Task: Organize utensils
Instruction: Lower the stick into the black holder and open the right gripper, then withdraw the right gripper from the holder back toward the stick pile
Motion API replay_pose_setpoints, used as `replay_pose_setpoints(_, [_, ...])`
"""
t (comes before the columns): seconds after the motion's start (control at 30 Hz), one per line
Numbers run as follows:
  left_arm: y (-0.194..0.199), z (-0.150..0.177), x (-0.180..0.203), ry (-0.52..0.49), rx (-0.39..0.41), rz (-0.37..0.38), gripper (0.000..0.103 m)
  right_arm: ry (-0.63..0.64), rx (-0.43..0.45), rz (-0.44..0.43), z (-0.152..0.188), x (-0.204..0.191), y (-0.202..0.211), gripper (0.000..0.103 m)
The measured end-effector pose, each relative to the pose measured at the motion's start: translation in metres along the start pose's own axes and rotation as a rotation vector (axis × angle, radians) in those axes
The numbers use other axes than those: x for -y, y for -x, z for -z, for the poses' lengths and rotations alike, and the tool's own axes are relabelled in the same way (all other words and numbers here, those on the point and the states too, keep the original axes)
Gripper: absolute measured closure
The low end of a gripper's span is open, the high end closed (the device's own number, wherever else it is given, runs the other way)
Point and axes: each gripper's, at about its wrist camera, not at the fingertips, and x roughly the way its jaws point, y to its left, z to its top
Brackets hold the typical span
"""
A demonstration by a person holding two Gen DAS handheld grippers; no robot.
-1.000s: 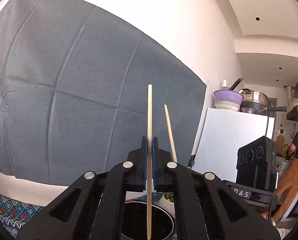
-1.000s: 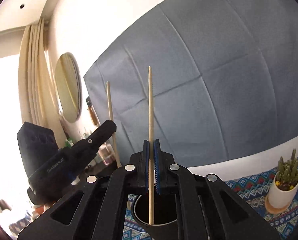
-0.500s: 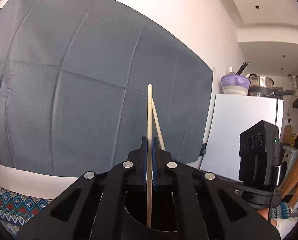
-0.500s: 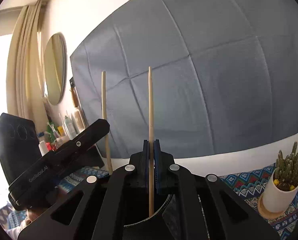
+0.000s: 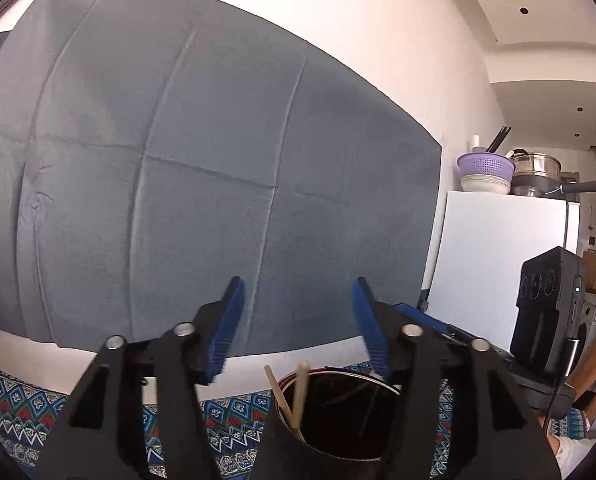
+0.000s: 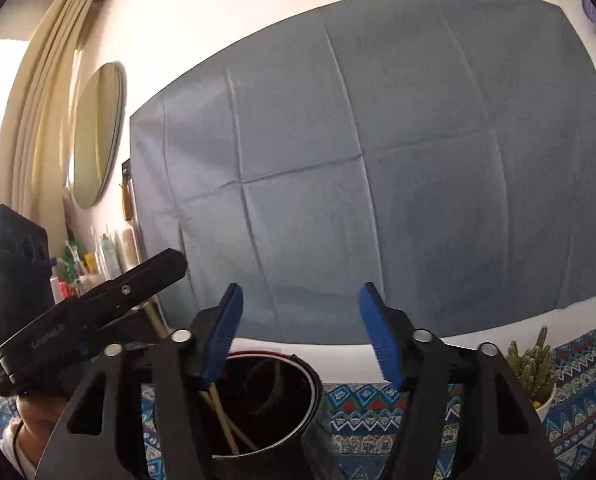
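Observation:
Two wooden chopsticks [image 5: 298, 396] stand in a dark round holder cup [image 5: 338, 412] on the patterned tablecloth; they also show in the right wrist view [image 6: 223, 416], leaning against the cup's [image 6: 257, 400] left inner wall. My left gripper [image 5: 298, 328] is open and empty, just above the cup. My right gripper [image 6: 300, 332] is open and empty, also just above the cup. The left gripper's body [image 6: 85, 312] shows at the left of the right wrist view, and the right gripper's body [image 5: 546, 320] at the right of the left wrist view.
A grey cloth [image 5: 177, 160] hangs on the wall behind. A potted cactus [image 6: 534, 372] stands at the right on the blue patterned tablecloth [image 6: 578, 380]. A white fridge [image 5: 498, 260] with bowls on top stands far right. A round mirror [image 6: 95, 136] hangs at the left.
Both grippers opened and let go of their chopsticks, which dropped into the cup. Both grippers now sit slightly higher, with the cup rim in view.

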Motion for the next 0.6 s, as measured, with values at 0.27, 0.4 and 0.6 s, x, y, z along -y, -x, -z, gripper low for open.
replay_pose_setpoints(0.27, [0.018, -0.025, 0.008, -0.074, 0.044, -0.205, 0.005, -0.003, 0.067, 0.109, -0.035, 0.010, 0.031, 0.010])
replay_pose_setpoints(0.4, [0.023, -0.031, 0.018, -0.095, 0.029, -0.226, 0.005, -0.030, 0.076, 0.129, -0.047, 0.013, 0.039, 0.008])
replay_pose_setpoints(0.6, [0.027, -0.040, 0.035, -0.104, -0.023, -0.288, 0.005, -0.030, -0.013, 0.168, -0.056, 0.012, 0.038, 0.008])
